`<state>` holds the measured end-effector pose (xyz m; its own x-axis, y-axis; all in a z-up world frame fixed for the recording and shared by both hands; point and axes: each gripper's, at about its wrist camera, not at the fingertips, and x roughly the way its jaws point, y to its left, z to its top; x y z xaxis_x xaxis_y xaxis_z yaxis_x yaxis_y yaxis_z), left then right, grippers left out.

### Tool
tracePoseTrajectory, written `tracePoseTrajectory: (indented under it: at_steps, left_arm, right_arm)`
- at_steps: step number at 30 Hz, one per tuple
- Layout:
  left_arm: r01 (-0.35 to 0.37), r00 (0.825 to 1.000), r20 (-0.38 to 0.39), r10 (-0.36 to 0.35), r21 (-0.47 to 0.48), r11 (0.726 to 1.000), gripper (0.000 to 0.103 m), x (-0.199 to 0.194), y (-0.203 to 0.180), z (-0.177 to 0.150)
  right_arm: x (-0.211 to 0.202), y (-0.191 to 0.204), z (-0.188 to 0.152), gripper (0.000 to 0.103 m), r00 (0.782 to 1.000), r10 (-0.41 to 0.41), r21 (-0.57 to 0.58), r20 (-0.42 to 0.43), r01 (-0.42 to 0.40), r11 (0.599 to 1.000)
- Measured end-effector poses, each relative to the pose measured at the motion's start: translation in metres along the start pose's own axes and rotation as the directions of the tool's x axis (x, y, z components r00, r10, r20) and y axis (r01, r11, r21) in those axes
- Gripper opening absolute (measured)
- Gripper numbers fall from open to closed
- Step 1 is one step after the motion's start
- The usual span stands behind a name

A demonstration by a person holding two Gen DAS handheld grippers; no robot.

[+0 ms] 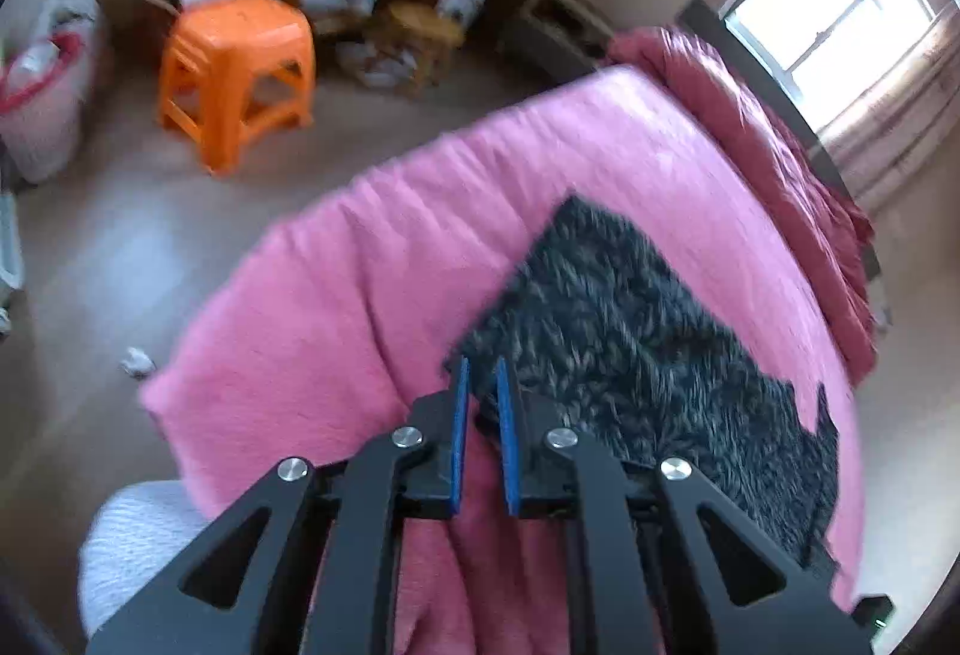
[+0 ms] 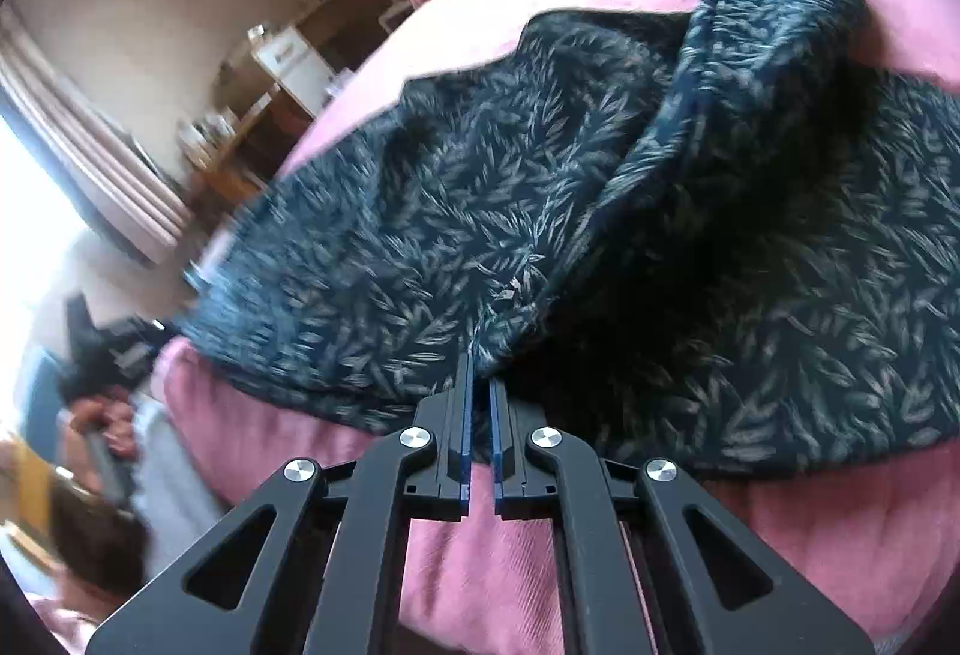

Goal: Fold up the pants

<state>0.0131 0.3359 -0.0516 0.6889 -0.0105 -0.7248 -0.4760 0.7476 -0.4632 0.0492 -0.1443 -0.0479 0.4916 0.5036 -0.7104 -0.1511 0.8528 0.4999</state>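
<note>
Risk first: left hand-held gripper [image 1: 482, 376], jaws a narrow slit apart, nothing visibly between the pads, poised at the near corner of the pants [image 1: 636, 343]; easy to close on pink blanket [image 1: 336, 307] along with, or instead of, the hem. Right hand-held gripper [image 2: 478, 364] pinched shut on a bunched edge of the pants [image 2: 456, 211]; thin bite, so fabric may slip out under a pull, or drag the lower layer askew and spoil the fold. Pants spread dark and leaf-printed on the bed, one flap raised toward the far right. Soft, rumpled blanket underneath, prone to creasing with any tug. Room: orange stool [image 1: 237, 72] on the floor left, clutter behind, window [image 1: 840, 12] far right.
</note>
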Motion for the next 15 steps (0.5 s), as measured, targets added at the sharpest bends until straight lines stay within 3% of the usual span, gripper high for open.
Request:
tracePoseTrajectory:
  at_steps: [2, 4, 6, 7, 8, 9, 10, 12, 15]
  left_arm:
    - [-0.032, 0.995, 0.091, 0.031, 0.007, 0.999, 0.022, -0.019, -0.004, 0.004]
    - [-0.032, 0.987, 0.161, 0.025, 0.041, 0.999, 0.029, -0.032, -0.015, 0.005]
    - [-0.014, 0.984, 0.178, -0.001, 0.083, 0.996, 0.038, -0.036, -0.030, 0.002]
    - [0.020, 0.985, 0.167, -0.039, 0.113, 0.993, 0.042, -0.033, -0.043, -0.002]
    - [0.059, 0.986, 0.144, -0.081, 0.148, 0.987, 0.046, -0.028, -0.057, -0.006]
    - [0.093, 0.986, 0.116, -0.117, 0.188, 0.978, 0.050, -0.020, -0.071, -0.011]
    - [0.116, 0.987, 0.084, -0.138, 0.230, 0.966, 0.051, -0.011, -0.087, -0.019]
    - [0.165, 0.984, 0.005, -0.175, 0.313, 0.935, 0.052, 0.009, -0.121, -0.038]
    - [0.244, 0.970, -0.102, -0.222, 0.423, 0.872, 0.058, 0.034, -0.167, -0.072]
  right_arm:
    - [-0.028, -0.007, 0.008, 0.003, 0.998, 0.005, 0.018, 0.059, -0.006, 1.000]
    - [-0.053, -0.012, 0.023, 0.003, 0.991, -0.041, 0.012, 0.125, 0.039, 0.999]
    - [-0.066, -0.020, 0.040, 0.006, 0.982, -0.092, 0.013, 0.163, 0.091, 0.996]
    - [-0.070, -0.026, 0.058, 0.021, 0.974, -0.144, 0.012, 0.174, 0.144, 0.990]
    - [-0.071, -0.030, 0.071, 0.051, 0.964, -0.188, 0.015, 0.188, 0.189, 0.982]
    - [-0.072, -0.033, 0.084, 0.064, 0.951, -0.227, 0.019, 0.212, 0.228, 0.974]
    - [-0.070, -0.036, 0.098, 0.070, 0.938, -0.251, 0.018, 0.237, 0.254, 0.967]
    - [-0.057, -0.043, 0.136, 0.070, 0.906, -0.330, 0.011, 0.264, 0.339, 0.941]
    - [-0.029, -0.055, 0.183, 0.067, 0.879, -0.404, 0.013, 0.254, 0.414, 0.910]
